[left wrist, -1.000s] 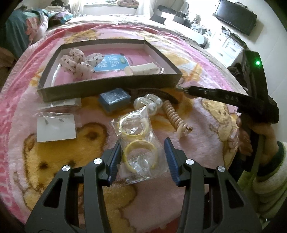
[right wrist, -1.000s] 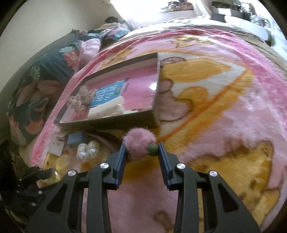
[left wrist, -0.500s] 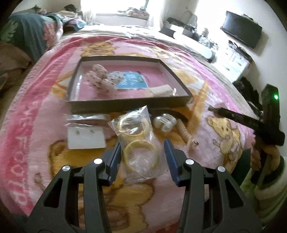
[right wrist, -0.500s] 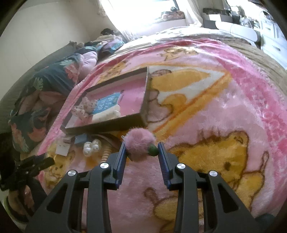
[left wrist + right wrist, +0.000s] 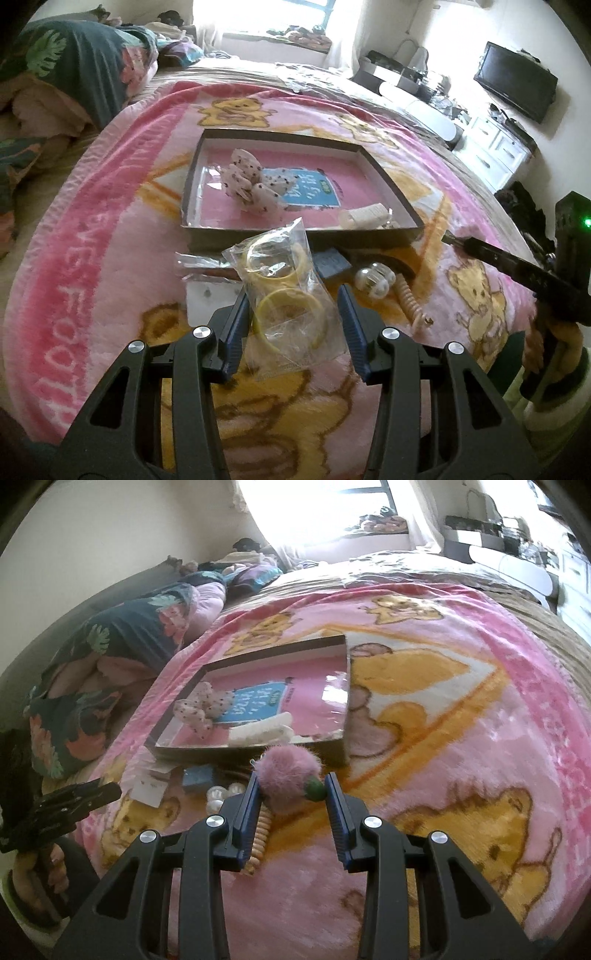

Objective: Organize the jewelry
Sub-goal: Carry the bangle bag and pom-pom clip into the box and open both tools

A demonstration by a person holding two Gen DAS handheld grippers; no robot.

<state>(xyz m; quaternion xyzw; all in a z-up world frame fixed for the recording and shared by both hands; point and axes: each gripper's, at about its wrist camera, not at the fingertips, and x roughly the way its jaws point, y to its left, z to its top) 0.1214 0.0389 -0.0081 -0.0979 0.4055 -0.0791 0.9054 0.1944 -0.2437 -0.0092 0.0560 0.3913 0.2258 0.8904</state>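
Left gripper pinches a clear bag of yellow bangles; right gripper clamps a pink pompom. Both are held above the pink blanket, near the tray's front edge. Bedroom, bright window behind.

Bagged yellow bangles & pink pompom, both lifted above blanket.
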